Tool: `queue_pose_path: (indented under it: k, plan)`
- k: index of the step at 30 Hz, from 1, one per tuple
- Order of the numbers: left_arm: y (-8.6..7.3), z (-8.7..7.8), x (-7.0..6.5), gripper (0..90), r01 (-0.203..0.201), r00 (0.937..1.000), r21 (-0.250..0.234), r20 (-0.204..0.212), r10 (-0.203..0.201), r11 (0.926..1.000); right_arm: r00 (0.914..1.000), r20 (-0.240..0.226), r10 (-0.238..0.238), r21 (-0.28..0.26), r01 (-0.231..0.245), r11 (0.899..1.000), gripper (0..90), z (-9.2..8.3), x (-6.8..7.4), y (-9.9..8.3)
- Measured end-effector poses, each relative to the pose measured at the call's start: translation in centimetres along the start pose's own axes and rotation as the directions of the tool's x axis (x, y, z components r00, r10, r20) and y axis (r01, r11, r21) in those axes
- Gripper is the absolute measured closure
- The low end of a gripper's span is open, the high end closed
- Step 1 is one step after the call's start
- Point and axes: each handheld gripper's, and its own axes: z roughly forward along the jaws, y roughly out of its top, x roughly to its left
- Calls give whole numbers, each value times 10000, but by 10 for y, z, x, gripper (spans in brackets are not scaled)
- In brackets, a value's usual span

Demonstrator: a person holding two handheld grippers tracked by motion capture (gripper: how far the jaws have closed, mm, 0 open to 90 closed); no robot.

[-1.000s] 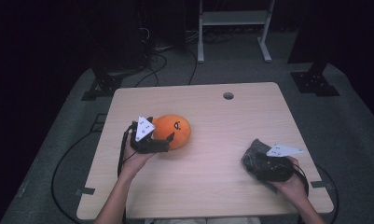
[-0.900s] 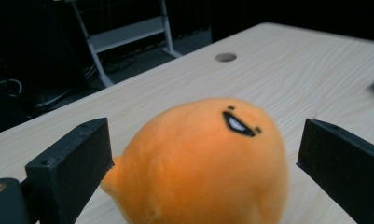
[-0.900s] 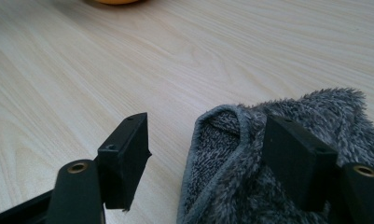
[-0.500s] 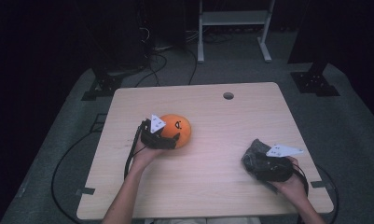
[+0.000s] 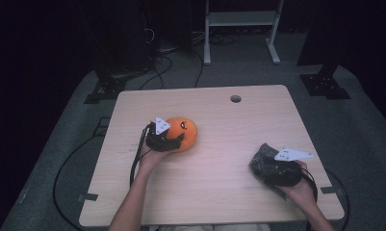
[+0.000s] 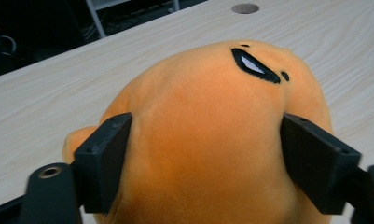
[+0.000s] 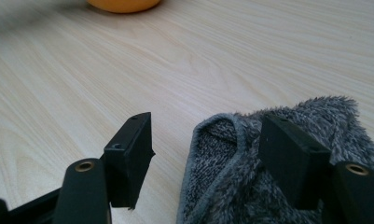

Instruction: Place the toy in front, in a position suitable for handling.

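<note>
An orange plush toy (image 5: 185, 131) with a small black mouth and eyes lies on the left half of the wooden table (image 5: 219, 192). My left gripper (image 5: 173, 139) reaches it from the left. In the left gripper view its jaws have just been closing and its pads (image 6: 107, 158) press both flanks of the plush toy (image 6: 198, 140). At the right front, my right gripper (image 5: 265, 162) rests by a grey fleece cloth (image 5: 259, 155). Its jaws stand open (image 7: 205, 128): one over bare wood, the other lying against the cloth (image 7: 240, 186). The plush's edge (image 7: 124, 4) shows far off.
A round cable hole (image 5: 236, 98) sits near the table's far edge. Beyond the table stand a white shelf frame (image 5: 241, 19) and dark stands, with cables on the floor (image 5: 166, 57). Bare wood lies between the plush and the cloth.
My left gripper slid right and down onto the plush, and its jaws closed in on the toy's sides. The right gripper and cloth stayed put.
</note>
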Motion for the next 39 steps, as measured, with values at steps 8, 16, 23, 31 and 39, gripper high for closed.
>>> queue_pose_path:
  k: [8,16,23,31,39]
  plan:
    - [6,-6,-5,366,-20,9999,-67,-162,18,10000,10000,-12,48,-22,-48,10000,341,0,-1,0]
    - [14,-16,-16,443,-526,9980,-255,336,534,9983,9998,-62,170,32,-169,9999,345,1,-2,-1]
    - [24,-33,-38,444,-518,9934,-947,972,610,9942,9995,132,297,-201,-295,9994,343,-5,-5,-1]
    - [27,-49,-79,433,-857,9774,-1205,1824,1069,9890,9956,467,811,-455,-790,9958,343,-13,-16,-4]
    - [24,-54,-110,429,-1083,9634,-1176,2324,1333,9871,9910,872,1013,-516,-970,9939,341,-16,-24,-6]
